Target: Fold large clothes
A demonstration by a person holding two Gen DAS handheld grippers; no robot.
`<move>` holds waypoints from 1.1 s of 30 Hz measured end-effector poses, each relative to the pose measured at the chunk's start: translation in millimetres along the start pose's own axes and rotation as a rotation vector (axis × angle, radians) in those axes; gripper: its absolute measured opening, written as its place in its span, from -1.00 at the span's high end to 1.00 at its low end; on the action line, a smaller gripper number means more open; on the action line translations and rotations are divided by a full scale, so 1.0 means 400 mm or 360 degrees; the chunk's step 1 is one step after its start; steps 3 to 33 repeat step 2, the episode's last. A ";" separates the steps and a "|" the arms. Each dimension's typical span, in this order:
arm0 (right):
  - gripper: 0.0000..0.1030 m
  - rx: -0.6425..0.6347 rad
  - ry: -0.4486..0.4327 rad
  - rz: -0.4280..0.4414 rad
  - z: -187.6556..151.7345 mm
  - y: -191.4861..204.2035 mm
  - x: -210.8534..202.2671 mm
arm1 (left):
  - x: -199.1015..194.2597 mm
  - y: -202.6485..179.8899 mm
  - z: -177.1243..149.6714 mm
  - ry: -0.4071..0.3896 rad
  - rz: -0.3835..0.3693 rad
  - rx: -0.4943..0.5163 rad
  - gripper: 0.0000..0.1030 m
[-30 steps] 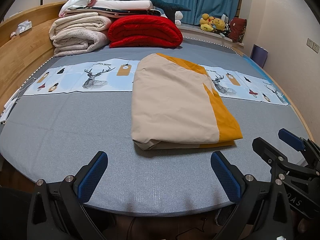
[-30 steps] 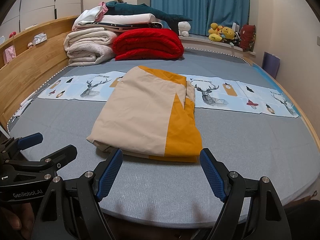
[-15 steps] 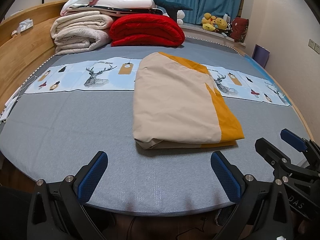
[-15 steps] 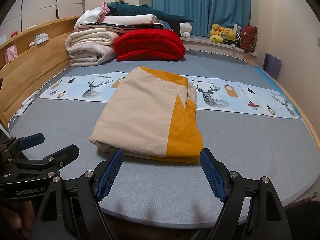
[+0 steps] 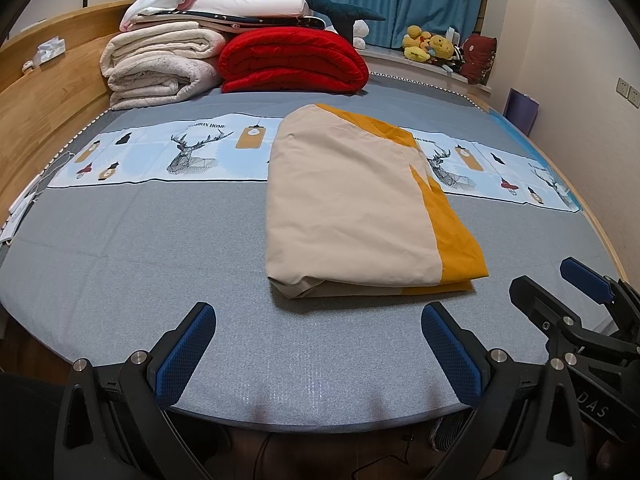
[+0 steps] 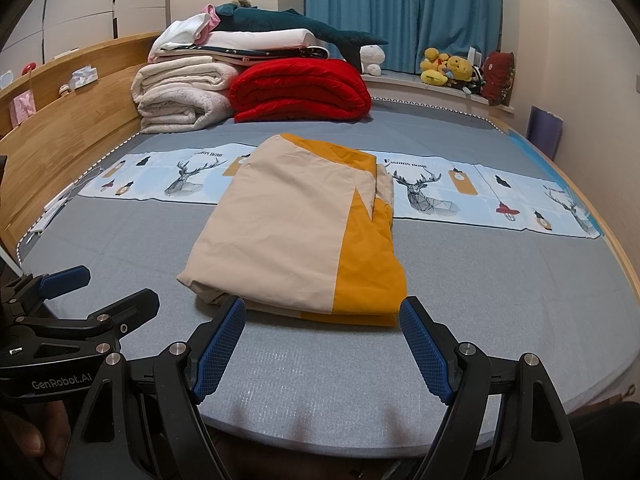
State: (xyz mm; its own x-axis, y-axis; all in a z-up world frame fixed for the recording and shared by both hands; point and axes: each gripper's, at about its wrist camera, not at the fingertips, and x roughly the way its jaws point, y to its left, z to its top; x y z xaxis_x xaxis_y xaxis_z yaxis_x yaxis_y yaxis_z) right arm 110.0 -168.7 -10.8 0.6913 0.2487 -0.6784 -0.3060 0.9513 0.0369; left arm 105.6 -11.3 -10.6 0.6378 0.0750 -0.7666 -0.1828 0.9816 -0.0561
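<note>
Bed (image 5: 120, 264): folded cloth (image 5: 352, 208) beyond open jaws

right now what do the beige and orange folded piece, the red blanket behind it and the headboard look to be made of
The beige and orange folded piece: thin woven fabric, probably cotton, matte, with fine creases and flat layered edges. The red blanket: thick plush or fleece, going by its fuzzy surface and fat rounded folds. The headboard: wood or wood veneer, smooth, light brown with visible grain; which of the two I cannot tell.
</note>
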 end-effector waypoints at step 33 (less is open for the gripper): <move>-0.55 0.0000 0.0001 0.0000 0.000 0.001 0.001 | 0.003 0.000 0.000 0.0005 -0.0001 -0.0005 -0.98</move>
